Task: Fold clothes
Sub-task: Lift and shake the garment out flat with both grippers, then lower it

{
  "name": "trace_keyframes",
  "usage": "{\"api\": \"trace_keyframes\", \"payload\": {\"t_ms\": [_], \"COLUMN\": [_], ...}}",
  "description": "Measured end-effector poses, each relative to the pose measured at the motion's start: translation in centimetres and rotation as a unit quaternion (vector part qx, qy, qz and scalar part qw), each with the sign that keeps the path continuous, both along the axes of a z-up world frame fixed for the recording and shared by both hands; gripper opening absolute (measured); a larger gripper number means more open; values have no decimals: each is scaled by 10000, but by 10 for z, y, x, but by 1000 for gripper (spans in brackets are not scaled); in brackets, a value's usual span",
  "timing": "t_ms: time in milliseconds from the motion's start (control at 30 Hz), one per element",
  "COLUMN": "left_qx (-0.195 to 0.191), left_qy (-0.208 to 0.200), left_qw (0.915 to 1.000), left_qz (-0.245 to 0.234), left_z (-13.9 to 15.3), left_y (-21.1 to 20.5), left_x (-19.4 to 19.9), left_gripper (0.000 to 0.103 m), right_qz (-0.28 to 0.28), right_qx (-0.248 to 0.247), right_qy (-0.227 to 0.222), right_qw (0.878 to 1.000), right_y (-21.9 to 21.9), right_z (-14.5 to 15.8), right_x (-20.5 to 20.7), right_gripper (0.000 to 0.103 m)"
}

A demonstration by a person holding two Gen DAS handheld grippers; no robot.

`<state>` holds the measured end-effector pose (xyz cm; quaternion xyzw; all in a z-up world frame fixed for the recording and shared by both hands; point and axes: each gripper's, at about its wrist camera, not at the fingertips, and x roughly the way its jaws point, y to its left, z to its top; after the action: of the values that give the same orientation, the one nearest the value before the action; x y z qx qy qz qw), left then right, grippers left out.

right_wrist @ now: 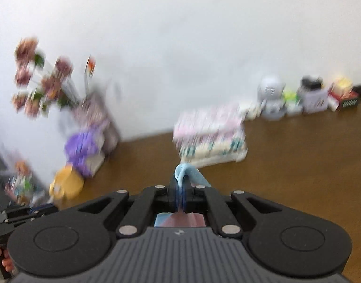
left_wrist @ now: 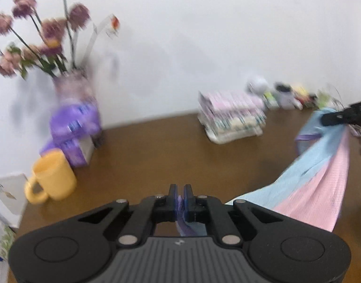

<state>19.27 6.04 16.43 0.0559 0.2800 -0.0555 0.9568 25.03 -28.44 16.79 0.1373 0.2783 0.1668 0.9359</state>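
Brown wooden desk (left_wrist: 156, 146) runs up against a plain white wall (left_wrist: 204, 35), and the middle of it is bare, so plenty of open room there. Clutter hugs the back edge: a blurry vase of pink flowers (left_wrist: 39, 35) and a yellow mug (left_wrist: 54, 176) at the left end, a stack of folded patterned cloth (left_wrist: 231, 115) near the middle.

Left gripper (left_wrist: 180, 197) has its jaws pinched tight on a purple-trimmed bit of the garment (left_wrist: 321, 176), a blue and pink mesh-looking piece stretched taut up to the right gripper (right_wrist: 180, 192), which is clamped on a light blue corner.

Only the left wrist view shows the fabric spanning above the desk; the right wrist view just catches a hand (right_wrist: 3, 259) at bottom left.
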Motion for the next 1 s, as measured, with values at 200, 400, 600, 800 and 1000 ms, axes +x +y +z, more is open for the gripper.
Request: {"api": "trace_keyframes", "payload": {"t_ms": [200,400,600,800,1000], "left_qx": [-91,-18,550,477,235], "left_qy": [-1012,-1568,-995,-188,234], "left_qw": [9945,9876,9932,9982,9991], "left_qz": [268,35,-247,-308,-276], "left_z": [68,94,21,-66,-105], "left_y": [7,1,-4,4,13], "left_x": [27,10,-23,-61,-91], "left_gripper": [4,4,4,4,4], "right_qz": [-549,-404,46,351,361], "right_qx": [23,-426,-918,-742,-655], "right_qy": [-849,-1118,-275,679,793], "right_qw": [9949,9920,9954,9943,9940], "right_y": [-20,-20,-8,5,7], "right_z": [58,61,-21,-109,-131], "right_x": [13,-11,-39,-84,-111], "right_gripper": [2,2,2,2,4]}}
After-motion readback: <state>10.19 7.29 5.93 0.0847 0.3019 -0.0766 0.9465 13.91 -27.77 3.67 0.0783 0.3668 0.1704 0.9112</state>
